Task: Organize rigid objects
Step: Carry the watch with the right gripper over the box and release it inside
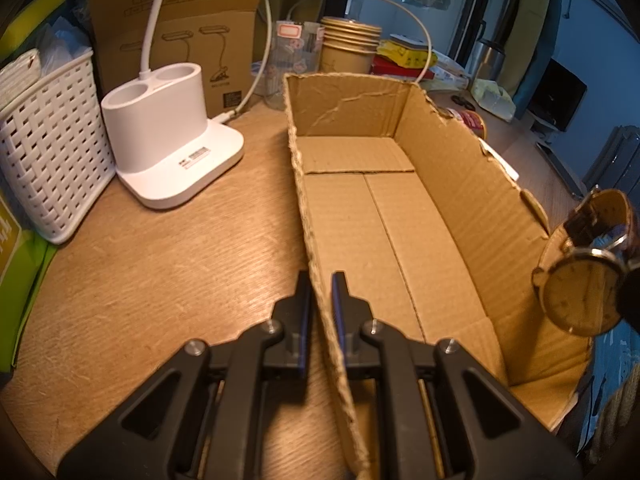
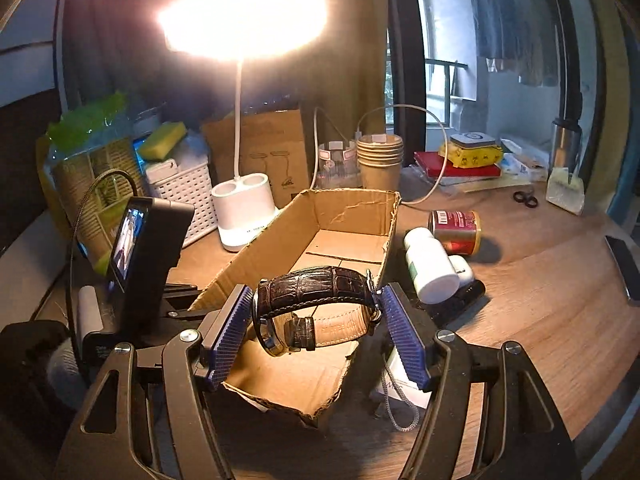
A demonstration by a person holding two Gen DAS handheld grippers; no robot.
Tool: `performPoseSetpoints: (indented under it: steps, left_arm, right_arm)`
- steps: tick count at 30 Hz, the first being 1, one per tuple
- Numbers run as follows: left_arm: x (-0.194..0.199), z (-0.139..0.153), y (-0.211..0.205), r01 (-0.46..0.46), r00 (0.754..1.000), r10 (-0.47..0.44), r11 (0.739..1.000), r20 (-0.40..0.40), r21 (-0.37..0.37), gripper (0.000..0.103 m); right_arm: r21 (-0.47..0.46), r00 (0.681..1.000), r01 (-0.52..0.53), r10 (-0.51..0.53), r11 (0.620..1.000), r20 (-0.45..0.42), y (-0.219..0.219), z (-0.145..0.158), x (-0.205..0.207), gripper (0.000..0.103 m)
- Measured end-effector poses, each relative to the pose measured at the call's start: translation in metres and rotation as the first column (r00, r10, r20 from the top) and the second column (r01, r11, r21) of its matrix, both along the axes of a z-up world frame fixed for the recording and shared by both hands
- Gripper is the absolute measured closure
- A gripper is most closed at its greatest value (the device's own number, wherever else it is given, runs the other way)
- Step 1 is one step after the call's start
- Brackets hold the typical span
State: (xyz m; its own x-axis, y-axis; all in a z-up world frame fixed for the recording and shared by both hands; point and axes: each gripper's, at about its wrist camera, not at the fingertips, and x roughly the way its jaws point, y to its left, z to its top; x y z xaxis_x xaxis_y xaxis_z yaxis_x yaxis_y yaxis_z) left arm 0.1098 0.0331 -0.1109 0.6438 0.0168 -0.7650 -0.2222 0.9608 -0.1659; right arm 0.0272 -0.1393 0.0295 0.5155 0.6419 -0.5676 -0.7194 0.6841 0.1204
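- My left gripper (image 1: 321, 284) is clenched on the cardboard box's (image 1: 360, 200) near side wall.
- My right gripper (image 2: 316, 312) grasps the wristwatch (image 2: 316, 292) by its strap, apparently over the box's open interior.
- White bottle (image 2: 430, 266) and red can (image 2: 456, 232) lie beside the box.

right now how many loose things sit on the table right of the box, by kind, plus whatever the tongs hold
white bottle: 1
red can: 1
white earbud case: 1
black item under the bottle: 1
watch in the right tongs: 1
total: 5
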Motion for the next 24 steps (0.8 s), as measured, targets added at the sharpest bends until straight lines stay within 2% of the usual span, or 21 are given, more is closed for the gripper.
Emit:
performPoseSetpoints:
  steps: [3, 7, 10, 16, 24]
  left_arm:
    - [0.000, 0.000, 0.000, -0.001, 1.000, 0.001, 1.000, 0.000, 0.001, 0.092]
    - [-0.001, 0.000, 0.000, -0.001, 1.000, 0.001, 1.000, 0.000, 0.001, 0.092]
    - [-0.001, 0.000, 0.000, -0.001, 1.000, 0.001, 1.000, 0.000, 0.001, 0.092]
    - [-0.001, 0.000, 0.000, -0.001, 1.000, 0.001, 1.000, 0.000, 0.002, 0.092]
    - [-0.001, 0.000, -0.001, 0.000, 1.000, 0.000, 1.000, 0.001, 0.004, 0.092]
  right_arm:
    - [-0.009, 0.999, 0.021, -0.021, 1.000, 0.041, -0.001, 0.004, -0.007, 0.033]
    - [0.011, 0.998, -0.030, 0.029, 0.999, 0.061, 0.000, 0.012, -0.019, 0.033]
    - [0.017, 0.997, -0.082, 0.081, 0.996, 0.019, 0.008, 0.005, -0.019, 0.033]
    - [-0.023, 0.993, -0.080, 0.077, 0.997, -0.092, 0.018, -0.023, -0.003, 0.033]
    - [-0.097, 0.995, -0.085, 0.080, 0.992, -0.057, 0.025, -0.029, -0.007, 0.032]
